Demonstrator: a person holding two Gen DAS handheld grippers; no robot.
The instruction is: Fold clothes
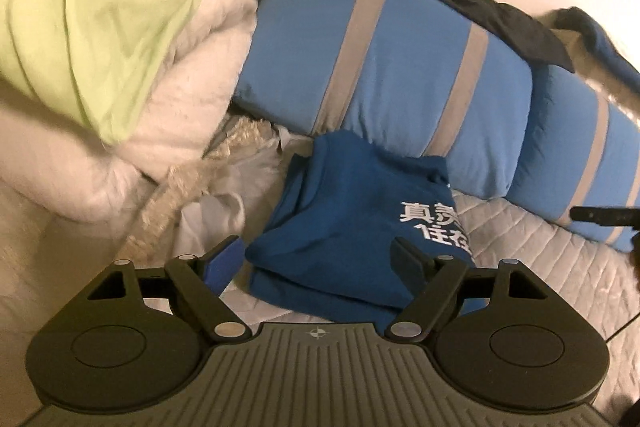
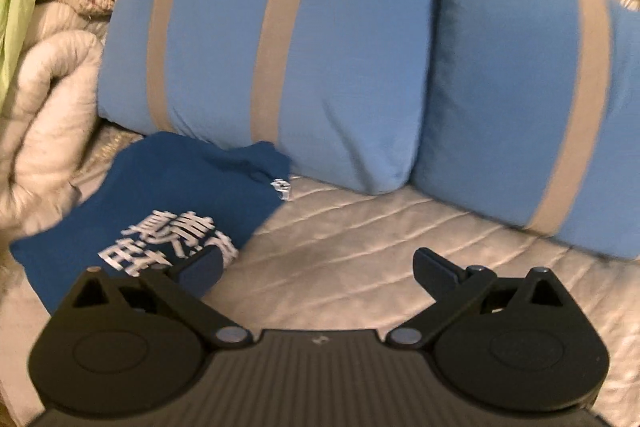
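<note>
Folded blue shirt [image 1: 352, 223] is lying on the quilted bed [image 2: 360, 247], just in front of the striped pillows [image 2: 280, 59] — you are holding both the left gripper [image 1: 318, 261] and the right gripper [image 2: 320, 267] wide apart, gripping nothing.

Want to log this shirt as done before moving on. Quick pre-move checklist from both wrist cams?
1. Left gripper released: ok, jaws wide, pads off the cloth.
2. Right gripper released: ok, open over the bare quilted bedcover.
3. Blue shirt folded: ok, a compact stack, white print on top.
4. Shirt lies flat: not ok, its far edge rides up against the striped blue pillow.
5. Next garment to fold: cannot tell; a dark garment lies on the pillows.
6. Space to work: ok on the shirt's right; heaped blankets crowd its left.
</note>
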